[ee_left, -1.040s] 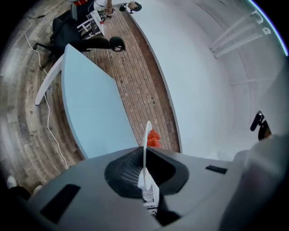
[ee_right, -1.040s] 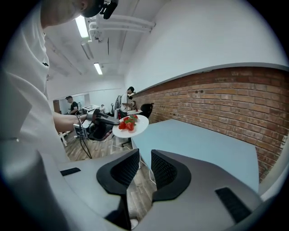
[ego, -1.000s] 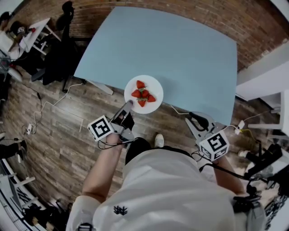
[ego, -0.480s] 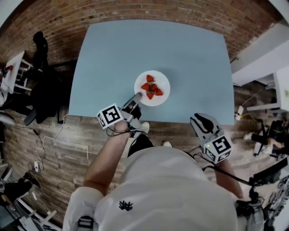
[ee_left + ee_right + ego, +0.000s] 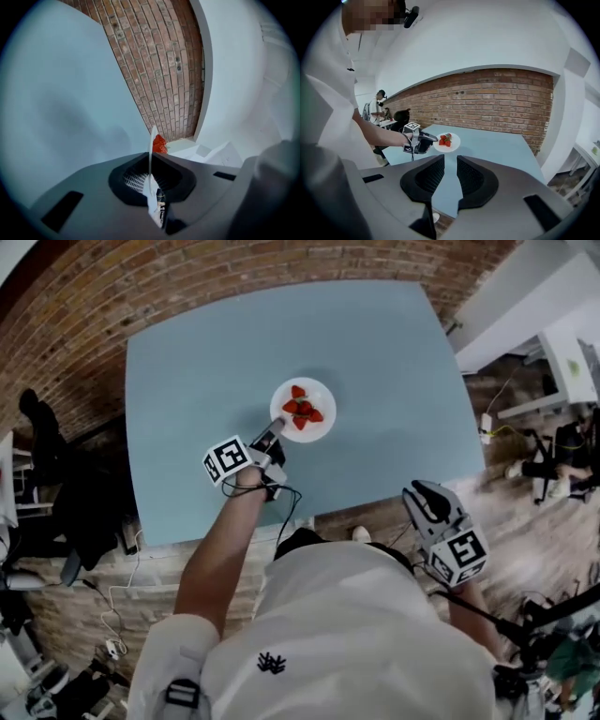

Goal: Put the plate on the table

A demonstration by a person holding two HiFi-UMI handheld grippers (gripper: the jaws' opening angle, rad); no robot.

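A white plate [image 5: 319, 399] carrying several strawberries [image 5: 302, 412] is over the middle of the light blue table [image 5: 394, 352]. My left gripper [image 5: 275, 430] is shut on the plate's near rim. In the left gripper view the plate [image 5: 151, 154] shows edge-on between the jaws of the left gripper [image 5: 151, 174], with a strawberry [image 5: 159, 144] past them. The right gripper view shows the plate [image 5: 456, 140] held level just over the table [image 5: 497, 150]; contact cannot be told. My right gripper [image 5: 419, 491] hangs off the table's near right corner, jaws together and empty [image 5: 450, 161].
A brick wall [image 5: 506, 101] runs behind the table. White furniture [image 5: 553, 324] stands to the right. A dark chair [image 5: 56, 484] and cables [image 5: 112, 615] are on the floor at left. A seated person [image 5: 379, 107] is at a far desk.
The plate, held in my left gripper, has travelled from the table's near edge inward over its middle. The right gripper stayed low at the right, off the table.
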